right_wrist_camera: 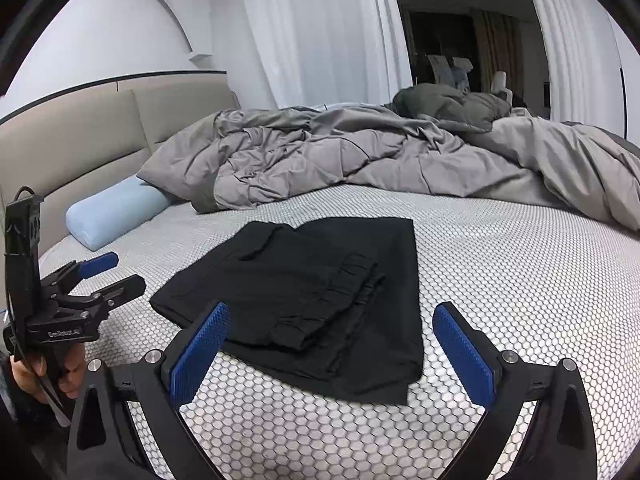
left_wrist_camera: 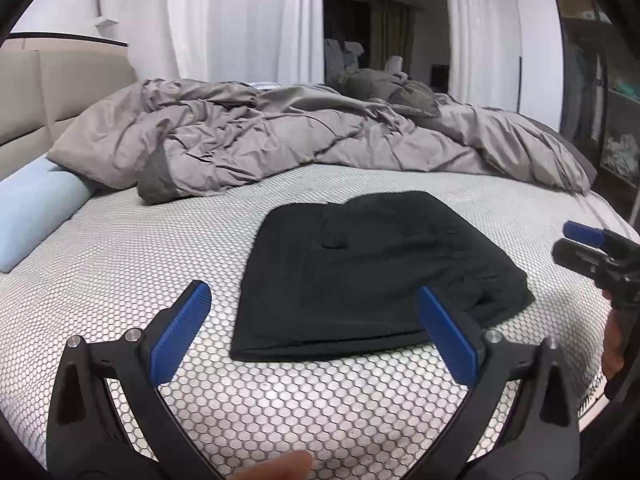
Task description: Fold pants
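one folded pants (left_wrist_camera: 372, 268) on mattress (left_wrist_camera: 120, 264)

Black left tongs (left_wrist_camera: 312, 312) and right tongs (right_wrist_camera: 330, 330), blue ribbed pads, silver screws.

One faint brand mark, on a gripper body

In the right wrist view, at about 8 o'clock, the left gripper (right_wrist_camera: 106, 276) carries small pale lettering along the side of its black body, just above the handle; it seems to read "GenRobot.AI", though the print is tiny and soft, so the exact letters are uncertain. Nothing else in either view bears readable writing, numbers or signs.
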`<action>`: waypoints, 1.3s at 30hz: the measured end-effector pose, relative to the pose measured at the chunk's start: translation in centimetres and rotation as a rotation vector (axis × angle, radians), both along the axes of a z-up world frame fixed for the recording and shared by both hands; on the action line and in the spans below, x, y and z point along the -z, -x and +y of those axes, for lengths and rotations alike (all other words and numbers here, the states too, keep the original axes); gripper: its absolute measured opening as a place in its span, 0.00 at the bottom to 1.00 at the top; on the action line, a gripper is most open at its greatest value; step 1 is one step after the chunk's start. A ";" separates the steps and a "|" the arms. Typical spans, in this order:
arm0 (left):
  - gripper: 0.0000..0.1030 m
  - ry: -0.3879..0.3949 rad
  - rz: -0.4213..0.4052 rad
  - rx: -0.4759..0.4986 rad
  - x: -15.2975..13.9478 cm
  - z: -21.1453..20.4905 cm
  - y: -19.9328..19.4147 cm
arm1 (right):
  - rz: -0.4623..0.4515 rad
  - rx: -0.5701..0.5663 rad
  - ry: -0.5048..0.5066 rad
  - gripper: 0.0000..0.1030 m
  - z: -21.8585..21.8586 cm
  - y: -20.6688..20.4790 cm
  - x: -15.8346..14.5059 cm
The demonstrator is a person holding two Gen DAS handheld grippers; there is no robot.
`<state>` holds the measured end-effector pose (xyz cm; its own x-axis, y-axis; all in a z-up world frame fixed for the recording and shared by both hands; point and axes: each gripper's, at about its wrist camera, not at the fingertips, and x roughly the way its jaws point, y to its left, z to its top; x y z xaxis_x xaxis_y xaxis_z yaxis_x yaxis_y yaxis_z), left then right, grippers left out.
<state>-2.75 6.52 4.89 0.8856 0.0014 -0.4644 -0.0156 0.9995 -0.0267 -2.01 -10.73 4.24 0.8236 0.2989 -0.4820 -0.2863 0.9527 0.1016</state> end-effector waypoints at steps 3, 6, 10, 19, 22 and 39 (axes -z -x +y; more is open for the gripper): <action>0.99 0.010 -0.021 -0.028 -0.1 0.5 0.1 | -0.019 -0.002 -0.016 1.00 0.5 0.0 -0.2; 0.99 0.016 -0.029 -0.049 -0.1 1.0 0.2 | -0.026 -0.015 -0.024 1.00 0.8 -0.1 -0.3; 0.99 0.033 -0.019 -0.067 0.1 1.6 -0.2 | -0.015 -0.020 -0.006 1.00 1.3 -0.5 0.1; 0.99 0.045 -0.016 -0.081 0.2 2.3 -0.4 | -0.014 -0.033 0.014 1.00 1.8 -0.6 0.5; 0.99 0.038 -0.017 -0.089 0.3 2.2 -0.4 | -0.013 -0.032 0.019 1.00 1.8 -0.6 0.6; 0.99 0.020 -0.024 -0.077 0.2 2.9 -0.4 | -0.018 -0.038 0.038 1.00 2.2 -0.4 0.8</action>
